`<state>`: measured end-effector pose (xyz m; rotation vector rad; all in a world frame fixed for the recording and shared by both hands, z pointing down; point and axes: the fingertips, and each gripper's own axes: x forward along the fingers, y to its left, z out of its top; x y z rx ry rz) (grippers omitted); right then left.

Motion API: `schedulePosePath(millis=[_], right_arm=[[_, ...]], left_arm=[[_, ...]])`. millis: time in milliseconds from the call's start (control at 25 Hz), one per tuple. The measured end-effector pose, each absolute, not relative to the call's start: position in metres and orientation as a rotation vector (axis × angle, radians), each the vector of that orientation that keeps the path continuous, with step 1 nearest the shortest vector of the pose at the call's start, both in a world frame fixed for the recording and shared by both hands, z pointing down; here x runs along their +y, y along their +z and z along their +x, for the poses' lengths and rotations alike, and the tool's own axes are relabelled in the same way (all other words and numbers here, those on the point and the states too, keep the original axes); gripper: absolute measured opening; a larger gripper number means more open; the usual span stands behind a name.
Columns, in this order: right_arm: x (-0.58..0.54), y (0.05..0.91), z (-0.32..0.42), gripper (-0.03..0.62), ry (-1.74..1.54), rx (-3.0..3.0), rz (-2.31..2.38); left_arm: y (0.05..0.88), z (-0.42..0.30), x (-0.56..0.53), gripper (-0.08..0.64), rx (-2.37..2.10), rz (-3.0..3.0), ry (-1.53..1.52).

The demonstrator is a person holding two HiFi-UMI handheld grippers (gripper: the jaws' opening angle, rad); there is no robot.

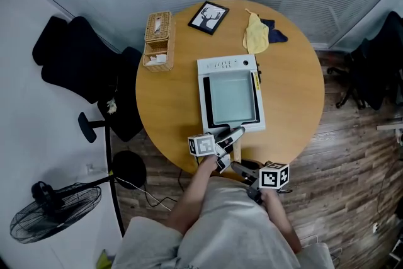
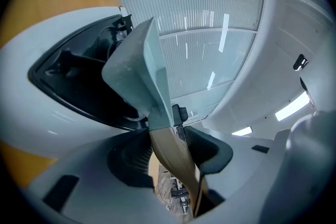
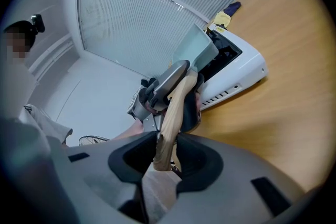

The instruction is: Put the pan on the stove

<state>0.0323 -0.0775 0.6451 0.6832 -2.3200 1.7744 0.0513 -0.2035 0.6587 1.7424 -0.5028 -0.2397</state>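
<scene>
The round wooden counter (image 1: 296,104) carries a white stove (image 1: 230,64) near its middle, and the square grey-green pan (image 1: 231,97) lies flat on the stove's top, its wooden handle (image 3: 173,113) reaching out towards the person. The left tongs (image 2: 170,147) are clamped on that handle close to the pan. The right tongs (image 3: 167,157) stand partly open about the handle's free end, which sits between the pads with a slight gap on one side.
</scene>
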Motion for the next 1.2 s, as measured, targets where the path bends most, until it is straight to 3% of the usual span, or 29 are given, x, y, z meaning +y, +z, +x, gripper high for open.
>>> schedulePosePath(millis=[600,800,1200], right_arm=[[-0.084,0.628,0.035,0.16,1.702,-2.409,0.687],[-0.084,0.625,0.036,0.201,1.654,-2.429,0.703],[-0.127,0.614,0.074,0.222,1.453,-2.499,1.046]], left_arm=[[0.65,0.049,-0.21,0.245,-0.517,1.762,-0.248],[0.65,0.046,-0.206,0.268,-0.539,1.792,-0.215],[0.643,0.016,-0.191,0.281,-0.661,1.904,-0.095]])
